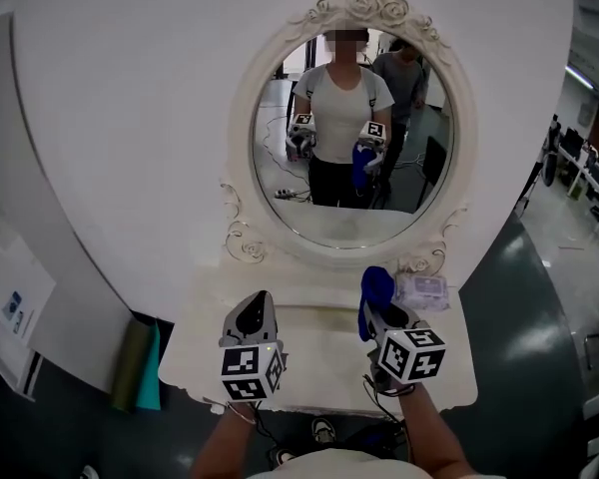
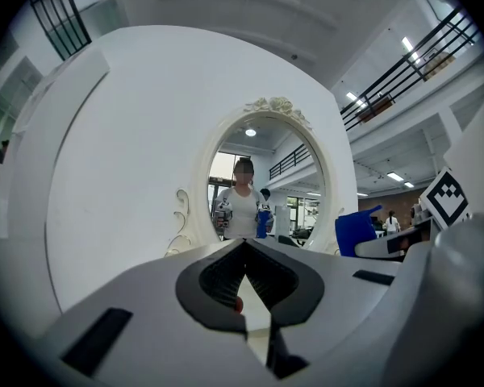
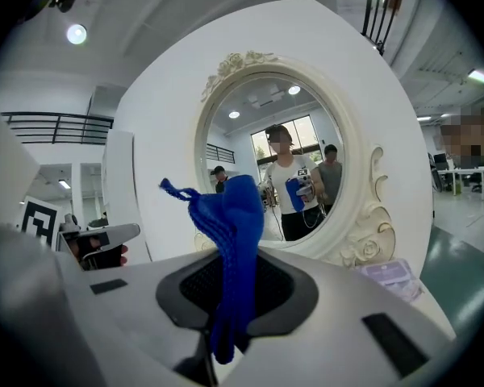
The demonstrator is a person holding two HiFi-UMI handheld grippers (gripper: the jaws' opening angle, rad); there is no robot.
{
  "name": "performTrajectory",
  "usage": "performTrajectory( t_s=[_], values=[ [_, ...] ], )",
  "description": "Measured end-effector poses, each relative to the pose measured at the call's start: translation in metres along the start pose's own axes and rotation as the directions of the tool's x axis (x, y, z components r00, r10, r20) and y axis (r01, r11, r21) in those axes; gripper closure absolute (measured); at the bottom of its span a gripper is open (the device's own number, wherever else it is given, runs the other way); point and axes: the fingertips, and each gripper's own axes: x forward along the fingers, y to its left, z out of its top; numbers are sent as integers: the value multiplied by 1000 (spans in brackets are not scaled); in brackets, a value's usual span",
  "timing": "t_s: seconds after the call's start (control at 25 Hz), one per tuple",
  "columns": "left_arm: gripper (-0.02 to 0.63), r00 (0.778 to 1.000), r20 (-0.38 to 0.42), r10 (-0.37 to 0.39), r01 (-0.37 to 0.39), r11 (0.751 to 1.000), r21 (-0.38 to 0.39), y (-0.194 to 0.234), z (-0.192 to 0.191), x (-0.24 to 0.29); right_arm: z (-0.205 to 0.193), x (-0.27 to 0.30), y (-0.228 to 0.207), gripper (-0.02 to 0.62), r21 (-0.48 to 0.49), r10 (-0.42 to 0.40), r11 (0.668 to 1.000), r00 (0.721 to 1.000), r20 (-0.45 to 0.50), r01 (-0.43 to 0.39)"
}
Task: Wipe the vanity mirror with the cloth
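A: Head view first. Where is the cloth?
B: The blue cloth (image 1: pixel 376 285) stands up out of the right gripper (image 1: pixel 375 309), over the far right part of the white surface (image 1: pixel 319 352), just below the oval vanity mirror (image 1: pixel 351 138). It does not touch the glass. A clear packet (image 1: pixel 421 290) lies just to its right, by the foot of the frame.
A: And the other hand?
B: The left gripper (image 1: pixel 258 305) hovers over the near left of the surface, pointed at the mirror and carrying nothing. The glass reflects the person with both grippers.
A: Left gripper view?
B: Its jaws are pressed together at the tips with nothing between them. The mirror stands straight ahead, well apart, and the cloth shows at the right.
A: Right gripper view?
B: The jaws pinch the cloth by its lower end. The rest rises as a loose bunch with a small loop at the top left, in front of the mirror's lower left rim.
A: So which step is this?
B: I judge it the approach: the cloth is gripped and wiping is not yet begun. The next move calls for raising the right gripper and carrying it far until the bunched cloth, not the jaws, presses on the glass, then sweeping across. The bunch looks floppy and may fold away, so light, even pressure would help.
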Motion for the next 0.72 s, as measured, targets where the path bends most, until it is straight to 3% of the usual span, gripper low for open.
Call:
performTrajectory(
  t_s=[0.28, 0.4, 0.48, 0.72],
  values=[
    [600, 999, 34, -16, 14, 998, 59, 16, 42, 25, 57, 35, 28, 529, -163, 90, 983, 996, 17, -86],
    [600, 999, 41, -31, 29, 999, 35, 28, 64, 40, 89, 47, 39, 529, -258, 106, 961, 994, 24, -97],
    [601, 999, 48, -24, 22, 999, 40, 39, 82, 52, 111, 54, 44, 529, -333, 105, 939, 994, 21, -92],
    [601, 996, 85, 26, -39, 986, 161, 67, 148, 84, 183, 77, 54, 529, -551, 40, 835, 999, 29, -17]
  ],
)
